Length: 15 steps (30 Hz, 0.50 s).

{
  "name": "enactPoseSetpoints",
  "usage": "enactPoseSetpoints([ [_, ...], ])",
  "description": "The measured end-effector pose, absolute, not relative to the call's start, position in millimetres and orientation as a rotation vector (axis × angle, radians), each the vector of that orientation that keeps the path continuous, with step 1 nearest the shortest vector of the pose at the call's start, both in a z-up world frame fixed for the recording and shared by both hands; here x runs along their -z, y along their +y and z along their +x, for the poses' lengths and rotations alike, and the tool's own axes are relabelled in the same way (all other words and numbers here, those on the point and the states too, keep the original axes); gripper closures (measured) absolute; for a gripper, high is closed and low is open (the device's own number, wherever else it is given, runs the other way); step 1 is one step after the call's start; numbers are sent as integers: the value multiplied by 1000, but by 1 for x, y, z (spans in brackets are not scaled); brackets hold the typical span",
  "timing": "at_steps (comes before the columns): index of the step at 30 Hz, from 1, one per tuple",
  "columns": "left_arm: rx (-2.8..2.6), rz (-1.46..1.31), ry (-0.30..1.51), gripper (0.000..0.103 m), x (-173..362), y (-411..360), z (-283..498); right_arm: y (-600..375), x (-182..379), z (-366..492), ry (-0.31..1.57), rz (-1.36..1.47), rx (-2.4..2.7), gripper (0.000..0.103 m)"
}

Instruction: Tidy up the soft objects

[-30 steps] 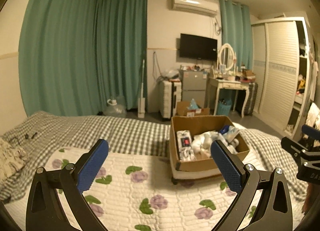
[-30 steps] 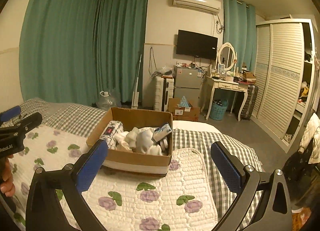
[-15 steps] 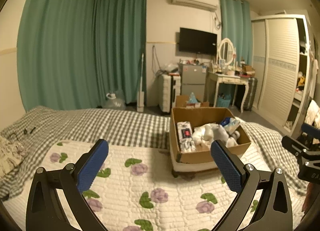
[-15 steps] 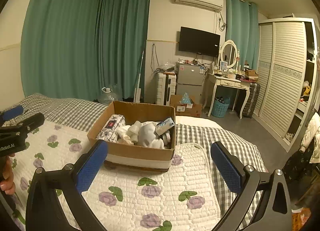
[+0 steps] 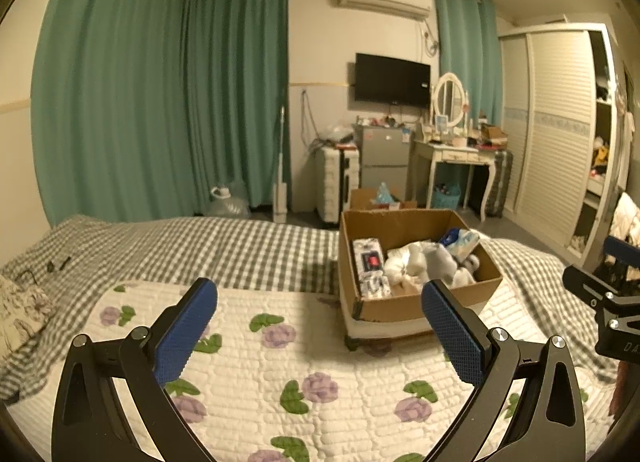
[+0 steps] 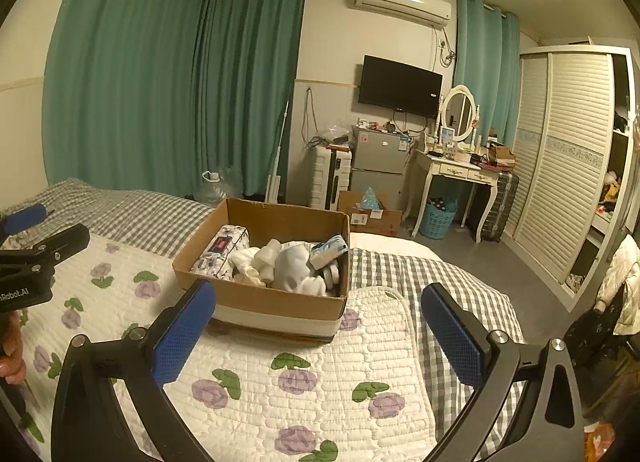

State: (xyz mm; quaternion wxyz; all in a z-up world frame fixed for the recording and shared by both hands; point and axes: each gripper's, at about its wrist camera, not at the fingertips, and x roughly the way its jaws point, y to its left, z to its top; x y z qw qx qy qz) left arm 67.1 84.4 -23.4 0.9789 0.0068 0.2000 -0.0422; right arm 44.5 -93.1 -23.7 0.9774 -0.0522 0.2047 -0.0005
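The cardboard box (image 6: 264,294) of soft objects (image 6: 288,266) (rolled socks and tissue packs) is positioned on the floral quilt (image 5: 320,362) covering the bed. The left gripper (image 5: 318,326) and right gripper (image 6: 318,326) are held above the quilt, jaws spread wide and empty.

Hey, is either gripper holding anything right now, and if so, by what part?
Nothing is held. The left gripper and right gripper are both open and empty above the floral quilt, short of the cardboard box of soft items.
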Motion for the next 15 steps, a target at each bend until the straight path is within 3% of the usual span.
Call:
enactPoseSetpoints([
  [15, 98, 23, 407, 0, 27, 80, 68, -90, 28, 44, 420, -101, -14, 0],
])
